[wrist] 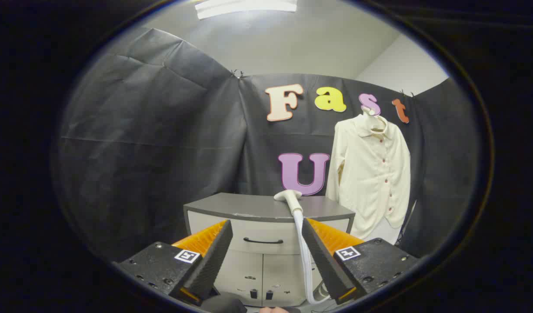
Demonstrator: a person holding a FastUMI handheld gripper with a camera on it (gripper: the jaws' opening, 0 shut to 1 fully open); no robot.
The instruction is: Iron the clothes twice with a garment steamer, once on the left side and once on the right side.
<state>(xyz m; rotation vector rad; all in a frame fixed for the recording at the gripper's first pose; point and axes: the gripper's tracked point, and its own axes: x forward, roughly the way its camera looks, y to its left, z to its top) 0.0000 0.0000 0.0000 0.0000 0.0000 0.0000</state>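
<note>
Grey cabinet [266, 208], white steamer [289, 196], gripper [266, 237] open

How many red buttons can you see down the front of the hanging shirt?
5 on the shirt: one just under the collar, three down the placket, one near the hem. More may be hidden. The open gripper holds nothing.

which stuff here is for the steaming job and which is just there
For the job:
- steamer head, lying on the cabinet top, beyond the fingers
- hose, hanging down the cabinet front
- white shirt, hanging beside the cabinet
- claw, open, holding nothing

Just there:
- cabinet
- drawer handle
</note>
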